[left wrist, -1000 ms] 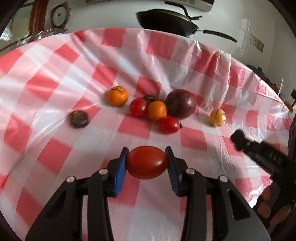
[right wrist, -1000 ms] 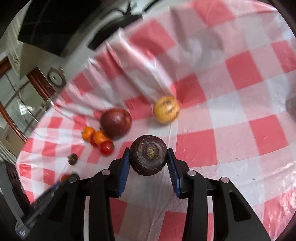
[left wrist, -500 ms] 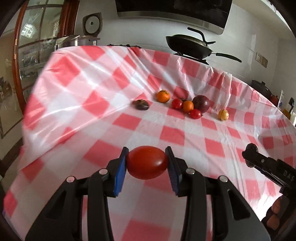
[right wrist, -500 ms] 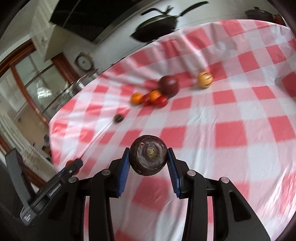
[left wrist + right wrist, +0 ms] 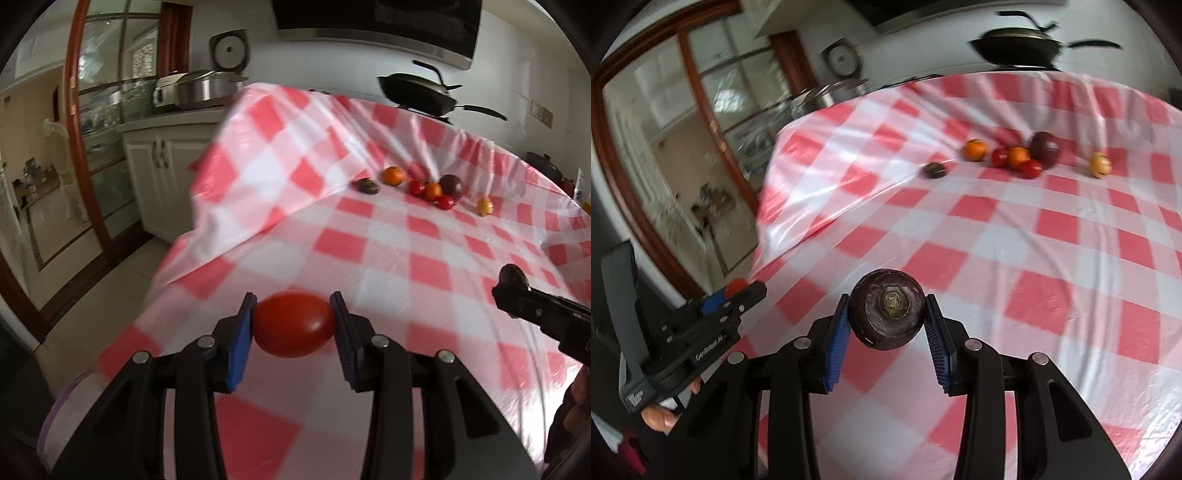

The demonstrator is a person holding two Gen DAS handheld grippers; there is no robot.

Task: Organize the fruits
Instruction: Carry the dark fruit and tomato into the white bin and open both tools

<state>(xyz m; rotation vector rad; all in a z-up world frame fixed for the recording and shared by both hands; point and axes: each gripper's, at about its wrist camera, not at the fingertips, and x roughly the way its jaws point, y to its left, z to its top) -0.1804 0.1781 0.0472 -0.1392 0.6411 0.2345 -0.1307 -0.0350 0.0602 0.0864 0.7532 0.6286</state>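
The left gripper (image 5: 293, 325) is clamping a red tomato (image 5: 293, 324) between its blue pads, and the right gripper (image 5: 886, 314) is pinching a dark purple round fruit (image 5: 887, 308) in the same way, with the stem scar facing the camera. Both grippers are pointing downward and hanging over the near part of the checked tablecloth (image 5: 1052, 236), side by side. The other fruits, two oranges (image 5: 975, 149), small tomatoes (image 5: 1030, 168), a big purple fruit (image 5: 1044, 147) and a yellow one (image 5: 1100, 164), are lying in a loose group far away near the back edge.

I think this is the carrying step: two fruits are being taken to a new place. No container is clearly showing, only a pale rim (image 5: 64, 402) at the lower left. The next move is probably needing a lowering to the target, then opening the jaws gently so the round fruits do not roll.
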